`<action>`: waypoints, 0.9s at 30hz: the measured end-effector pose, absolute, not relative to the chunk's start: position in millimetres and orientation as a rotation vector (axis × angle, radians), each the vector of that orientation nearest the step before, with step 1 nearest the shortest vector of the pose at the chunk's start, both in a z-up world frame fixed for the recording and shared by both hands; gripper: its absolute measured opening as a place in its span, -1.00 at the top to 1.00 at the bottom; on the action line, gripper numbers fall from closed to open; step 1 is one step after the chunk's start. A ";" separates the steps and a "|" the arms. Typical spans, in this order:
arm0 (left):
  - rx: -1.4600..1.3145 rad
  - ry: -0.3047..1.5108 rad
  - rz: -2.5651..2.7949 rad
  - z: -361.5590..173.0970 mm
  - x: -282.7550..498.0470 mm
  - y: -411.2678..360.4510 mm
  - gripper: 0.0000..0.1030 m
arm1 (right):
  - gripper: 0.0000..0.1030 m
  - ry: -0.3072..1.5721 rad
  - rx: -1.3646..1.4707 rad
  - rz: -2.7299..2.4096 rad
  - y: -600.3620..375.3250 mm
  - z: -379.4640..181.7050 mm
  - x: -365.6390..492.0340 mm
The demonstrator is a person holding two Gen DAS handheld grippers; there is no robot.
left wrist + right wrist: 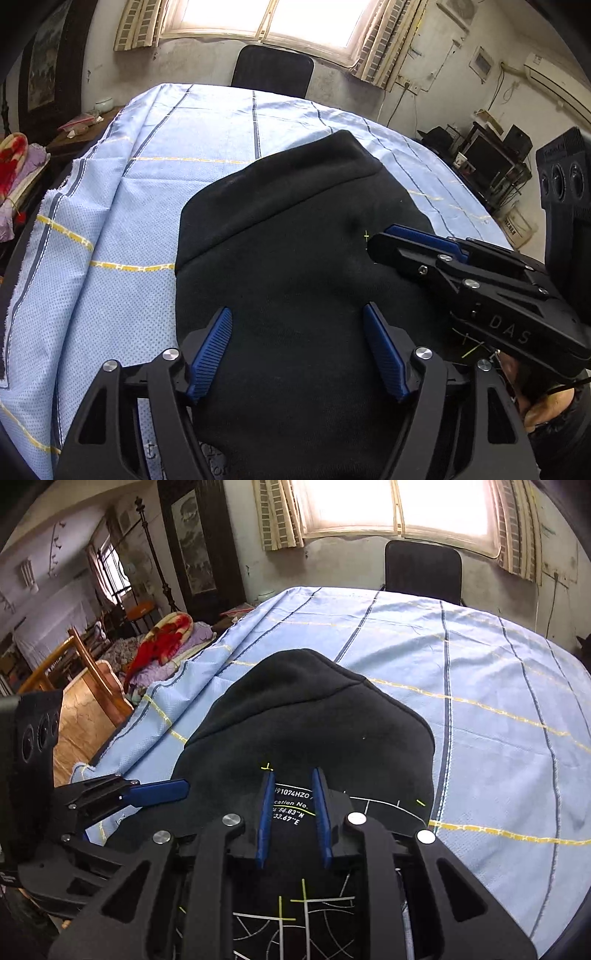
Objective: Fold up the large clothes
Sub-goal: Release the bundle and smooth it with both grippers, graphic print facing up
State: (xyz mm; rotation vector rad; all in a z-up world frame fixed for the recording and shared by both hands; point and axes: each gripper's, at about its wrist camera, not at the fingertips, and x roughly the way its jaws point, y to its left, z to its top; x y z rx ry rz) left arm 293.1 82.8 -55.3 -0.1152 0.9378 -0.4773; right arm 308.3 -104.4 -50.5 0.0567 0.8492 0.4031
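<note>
Black fleece — a large dark garment (295, 236) — lies on a pale blue sheet (155, 192) with navy and yellow stripes that covers the table. In the left wrist view the garment fills the middle, its rounded far end toward 12 o'clock and its near part running under the left gripper (297, 354). That gripper's blue pads stand wide apart over the cloth and clasp nothing. The right gripper (293, 818) comes in at 3 o'clock there. In its own view its pads are drawn close together, with white lettering printed on the garment showing in the narrow gap — whether they pinch any fabric I cannot tell. A chair (423, 568) stands past the table at 12 o'clock, under the bright window (399, 506).
</note>
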 end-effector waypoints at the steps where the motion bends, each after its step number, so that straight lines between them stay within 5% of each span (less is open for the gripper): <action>1: -0.122 0.940 -0.476 -56.8 295.0 83.9 -0.53 | 0.61 0.848 0.062 0.403 -104.7 -50.5 308.1; 8: -0.165 0.955 -0.456 -55.0 299.3 91.9 -0.62 | 0.57 0.880 0.098 0.420 -107.8 -43.2 311.8; 14: -0.185 0.893 -0.445 -18.6 267.5 107.8 -0.55 | 0.12 0.846 0.183 0.447 -129.2 -7.0 285.2; 27: -0.189 0.934 -0.388 -37.9 225.1 115.5 -0.58 | 0.11 0.874 0.243 0.522 -142.4 -23.0 209.7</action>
